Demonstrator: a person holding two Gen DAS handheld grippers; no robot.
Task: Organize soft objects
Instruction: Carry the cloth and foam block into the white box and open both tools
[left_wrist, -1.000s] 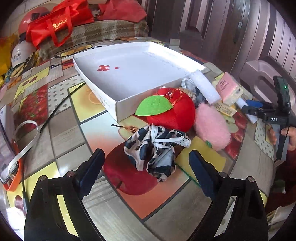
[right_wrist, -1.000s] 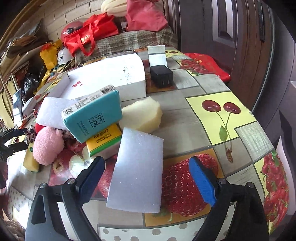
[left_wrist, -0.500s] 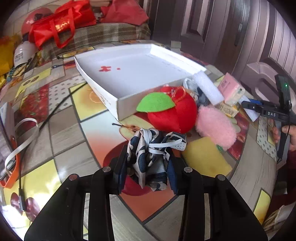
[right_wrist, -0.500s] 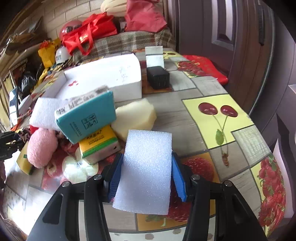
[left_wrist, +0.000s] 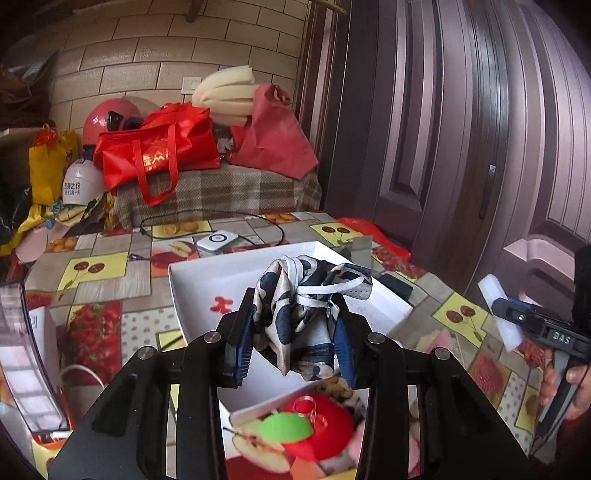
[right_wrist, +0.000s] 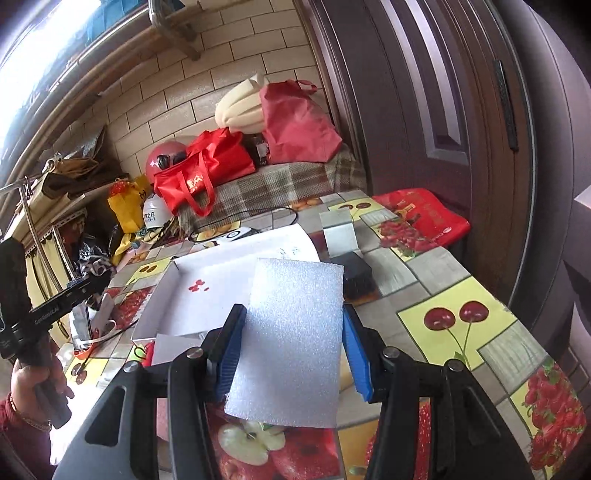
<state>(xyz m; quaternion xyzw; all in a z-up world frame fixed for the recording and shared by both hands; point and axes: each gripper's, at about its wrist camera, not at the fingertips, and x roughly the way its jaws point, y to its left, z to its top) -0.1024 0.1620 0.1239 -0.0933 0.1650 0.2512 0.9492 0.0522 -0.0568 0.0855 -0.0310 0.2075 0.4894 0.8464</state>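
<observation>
My left gripper (left_wrist: 295, 343) is shut on a navy-and-cream patterned cloth bundle (left_wrist: 303, 306) and holds it up over the near part of the white open box (left_wrist: 192, 273). A red plush apple with a green leaf (left_wrist: 314, 432) lies below, by the box's near wall. My right gripper (right_wrist: 291, 354) is shut on a white foam sheet (right_wrist: 291, 339) and holds it above the table, near the white box (right_wrist: 221, 291). The right gripper with the foam also shows in the left wrist view (left_wrist: 517, 317).
A black block (right_wrist: 356, 277) and a grey-white block (right_wrist: 338, 232) stand behind the box. A red bag (right_wrist: 421, 218) lies at the table's far right edge. A black cable (left_wrist: 210, 221) and a white round-marked device (left_wrist: 218, 242) lie beyond the box. Red bags sit on a plaid bench.
Both grippers closed on their objects half a second ago and have since lifted: the left raised the cloth bundle over the box, the right raised the foam sheet off the table.
</observation>
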